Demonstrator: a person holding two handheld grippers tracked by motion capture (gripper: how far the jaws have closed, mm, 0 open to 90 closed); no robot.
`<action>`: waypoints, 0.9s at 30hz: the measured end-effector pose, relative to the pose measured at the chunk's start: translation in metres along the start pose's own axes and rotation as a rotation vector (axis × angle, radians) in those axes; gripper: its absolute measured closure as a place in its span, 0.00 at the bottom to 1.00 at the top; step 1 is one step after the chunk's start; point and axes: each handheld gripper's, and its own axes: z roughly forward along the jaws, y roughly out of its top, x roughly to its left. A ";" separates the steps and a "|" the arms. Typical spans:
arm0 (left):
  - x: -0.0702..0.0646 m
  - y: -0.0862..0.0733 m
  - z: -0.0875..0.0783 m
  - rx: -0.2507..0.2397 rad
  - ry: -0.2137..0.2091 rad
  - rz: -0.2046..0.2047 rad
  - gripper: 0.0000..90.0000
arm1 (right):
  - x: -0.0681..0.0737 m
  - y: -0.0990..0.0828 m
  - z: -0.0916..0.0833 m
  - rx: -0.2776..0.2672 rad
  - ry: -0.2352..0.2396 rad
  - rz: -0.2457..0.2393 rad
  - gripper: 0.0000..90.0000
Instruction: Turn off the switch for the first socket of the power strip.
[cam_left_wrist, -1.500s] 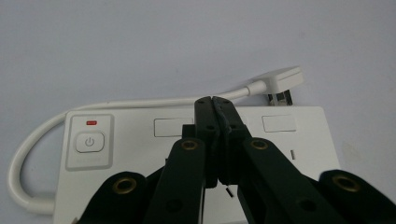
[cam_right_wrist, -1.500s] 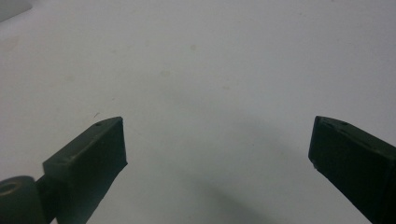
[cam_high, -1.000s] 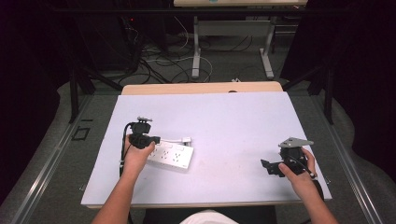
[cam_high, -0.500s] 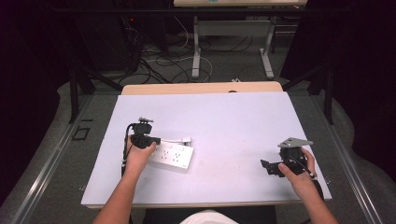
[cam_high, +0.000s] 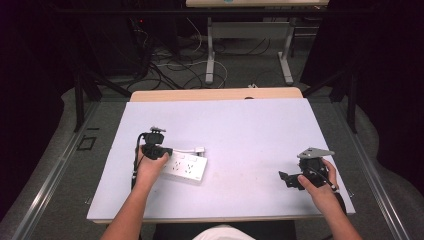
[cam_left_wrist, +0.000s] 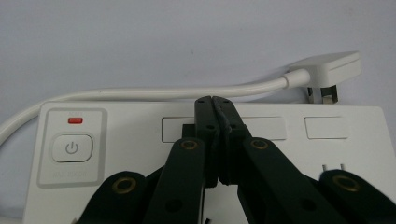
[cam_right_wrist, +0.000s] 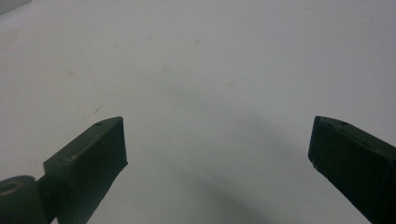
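A white power strip (cam_high: 187, 167) lies left of centre on the white table (cam_high: 240, 130). Its cable loops behind it to a white plug (cam_high: 200, 149) lying flat on the table. In the left gripper view the strip (cam_left_wrist: 289, 154) shows a power button with a red light (cam_left_wrist: 74, 121), the cable (cam_left_wrist: 154, 93) and the plug (cam_left_wrist: 329, 70). My left gripper (cam_left_wrist: 214, 101) is shut, its jaws pressed together over the strip's top face with nothing between them. My right gripper (cam_right_wrist: 217, 140) stands open over bare table, near the front right (cam_high: 286, 178).
The table's front edge (cam_high: 220, 218) runs just ahead of the person's forearms. A wooden strip (cam_high: 215, 94) borders the far edge. Desk legs and cables (cam_high: 200, 60) stand on the floor beyond.
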 end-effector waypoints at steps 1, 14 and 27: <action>0.000 0.000 0.000 0.000 0.000 0.001 1.00 | 0.000 0.000 0.000 0.000 0.000 -0.001 0.04; 0.001 0.000 0.001 -0.005 -0.005 -0.003 1.00 | 0.001 0.000 0.000 0.001 0.003 0.001 0.04; 0.001 -0.002 0.003 -0.008 -0.019 0.007 1.00 | 0.000 0.000 0.000 0.000 0.001 -0.004 0.04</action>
